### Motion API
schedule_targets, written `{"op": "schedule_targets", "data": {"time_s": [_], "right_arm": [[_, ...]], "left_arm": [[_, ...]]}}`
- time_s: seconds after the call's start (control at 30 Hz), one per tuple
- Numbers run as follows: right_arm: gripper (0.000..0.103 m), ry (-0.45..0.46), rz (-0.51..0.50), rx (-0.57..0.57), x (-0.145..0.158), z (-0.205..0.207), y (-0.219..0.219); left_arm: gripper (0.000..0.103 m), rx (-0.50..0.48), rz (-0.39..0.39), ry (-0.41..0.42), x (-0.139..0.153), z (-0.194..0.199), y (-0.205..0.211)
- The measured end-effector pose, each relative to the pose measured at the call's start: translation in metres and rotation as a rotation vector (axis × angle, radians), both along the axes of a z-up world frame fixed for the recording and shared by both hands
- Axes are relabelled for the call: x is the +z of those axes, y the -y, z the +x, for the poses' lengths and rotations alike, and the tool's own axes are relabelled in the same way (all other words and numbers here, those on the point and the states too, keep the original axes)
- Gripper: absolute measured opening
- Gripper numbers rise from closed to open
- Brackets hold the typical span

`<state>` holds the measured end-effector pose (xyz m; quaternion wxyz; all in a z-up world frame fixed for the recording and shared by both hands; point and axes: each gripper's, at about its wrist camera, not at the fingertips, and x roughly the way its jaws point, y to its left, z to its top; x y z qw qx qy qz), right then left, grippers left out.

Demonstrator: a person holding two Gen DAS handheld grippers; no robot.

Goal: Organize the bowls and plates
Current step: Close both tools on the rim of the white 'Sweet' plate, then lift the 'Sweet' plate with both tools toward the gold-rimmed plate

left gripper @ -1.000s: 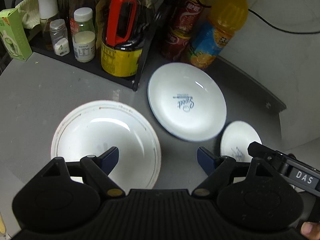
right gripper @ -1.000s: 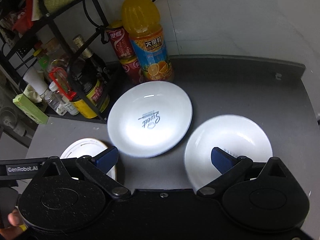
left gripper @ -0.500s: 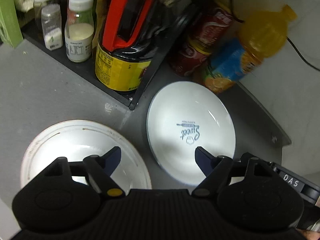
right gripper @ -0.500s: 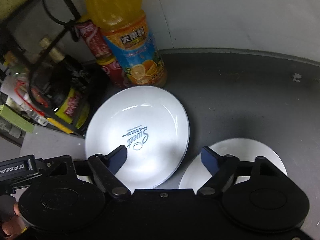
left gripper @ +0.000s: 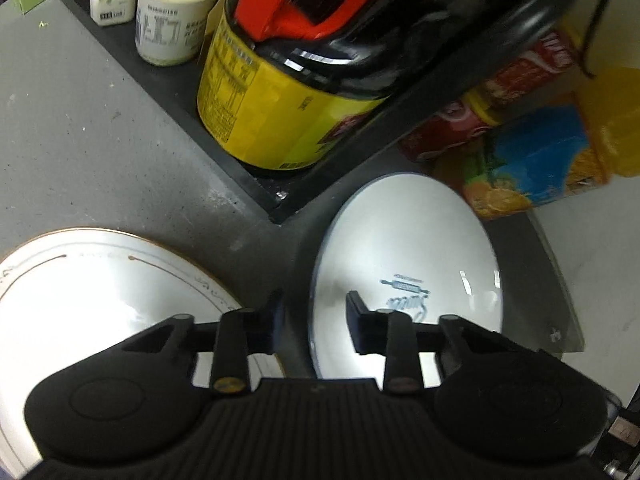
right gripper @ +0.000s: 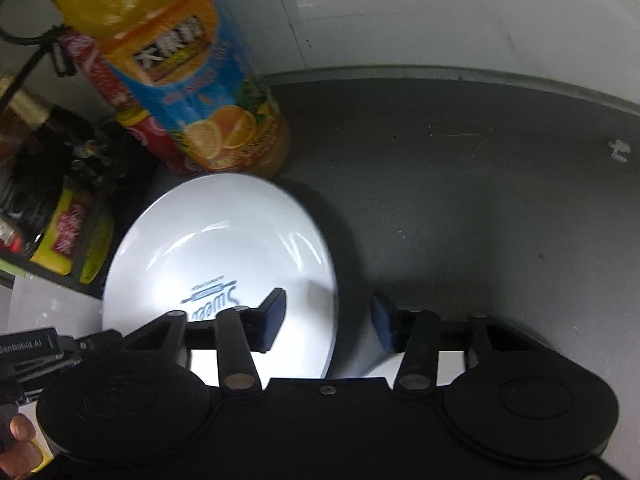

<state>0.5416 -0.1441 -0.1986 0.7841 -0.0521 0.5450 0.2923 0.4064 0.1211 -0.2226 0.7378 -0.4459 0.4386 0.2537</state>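
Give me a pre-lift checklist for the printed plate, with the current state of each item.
1. Left hand-held gripper straddles the rim of the printed plate: ok, one finger outside, one over the plate.
2. Right hand-held gripper straddles the opposite rim: ok.
3. Jaws closed on the rim: not ok, both show a gap.
4. Gold-rimmed plate apart from the printed plate: ok, grey counter between them.
5. Juice bottle clear of the plate's far edge: cannot tell, it stands very close.
6. Fingers low enough to catch the rim: cannot tell.
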Motion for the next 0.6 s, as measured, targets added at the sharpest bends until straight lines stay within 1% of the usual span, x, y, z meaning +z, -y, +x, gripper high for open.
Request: {"op": "schedule_targets", "data": {"time_s": [0.03,0.07,0.13,0.17,0.2,0.23,0.33,0.37,0.5,0.6], "right_arm": [[0.042,-0.008,0.003,-0.004,-0.003,0.003,0.000],[0.039,-0.014,0.001,-0.008,-0.006,0.005,0.001],[0.034,-0.021,-0.004,-0.010,-0.011,0.008,0.001],[0.032,-0.027,-0.001,-0.009,-0.014,0.009,0.001],[0.032,-0.034,0.010,-0.012,-0.015,0.010,0.000],[0.029,-0.047,0.024,-0.018,-0.017,0.011,0.001],[0.020,-0.085,0.055,-0.013,-0.023,0.014,-0.002],[0.019,-0.100,0.065,-0.012,-0.026,0.014,-0.003],[0.019,-0.067,0.085,0.005,-0.026,0.010,0.000],[0.017,-0.078,0.095,-0.009,-0.023,0.009,0.005]], "left_arm": [[0.026,0.005,-0.009,-0.003,-0.004,0.001,0.000],[0.022,0.008,-0.020,0.000,-0.007,0.003,0.000],[0.019,0.011,-0.039,0.000,-0.012,0.004,0.001],[0.016,0.014,-0.044,0.003,-0.013,0.005,0.001],[0.013,0.024,-0.047,0.013,-0.015,0.005,0.002],[0.013,0.036,-0.054,0.024,-0.015,0.005,0.003],[0.013,0.048,-0.076,0.018,-0.022,0.007,0.005],[0.012,0.053,-0.084,0.016,-0.023,0.006,0.005],[0.011,0.043,-0.080,0.008,-0.020,0.008,0.006],[0.012,0.033,-0.072,0.041,-0.014,0.003,0.006]]}}
